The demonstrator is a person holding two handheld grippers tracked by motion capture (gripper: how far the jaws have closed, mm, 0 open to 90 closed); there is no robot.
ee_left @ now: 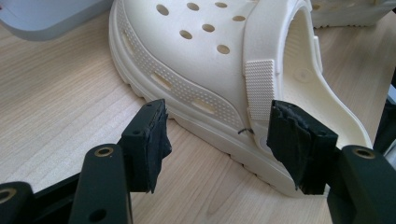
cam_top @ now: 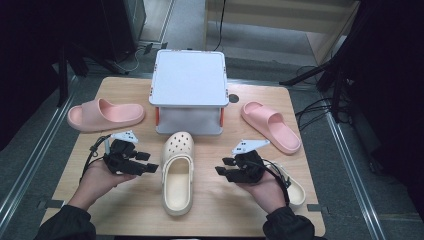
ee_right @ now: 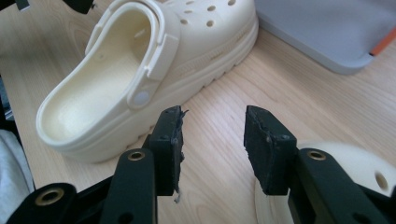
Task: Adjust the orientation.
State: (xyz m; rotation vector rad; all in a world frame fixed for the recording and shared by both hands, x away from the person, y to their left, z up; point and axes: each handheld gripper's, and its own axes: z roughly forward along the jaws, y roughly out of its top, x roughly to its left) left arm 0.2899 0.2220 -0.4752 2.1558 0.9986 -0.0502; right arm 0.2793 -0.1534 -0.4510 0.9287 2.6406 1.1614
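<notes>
On the wooden table (cam_top: 125, 200), in front of a grey lidded box (cam_top: 189, 90), a cream clog (cam_top: 178, 170) lies flat with its toe toward the box. Left gripper (cam_top: 150, 162) sits just beside the clog's left side, jaws spread wide and empty, the clog's sole edge close ahead of them. Right gripper (cam_top: 223, 166) hovers near the clog's right side, jaws apart with nothing between them. A second cream clog (cam_top: 295, 190) lies partly under the right hand. Two pink slides (cam_top: 105, 114) (cam_top: 271, 125) flank the box
</notes>
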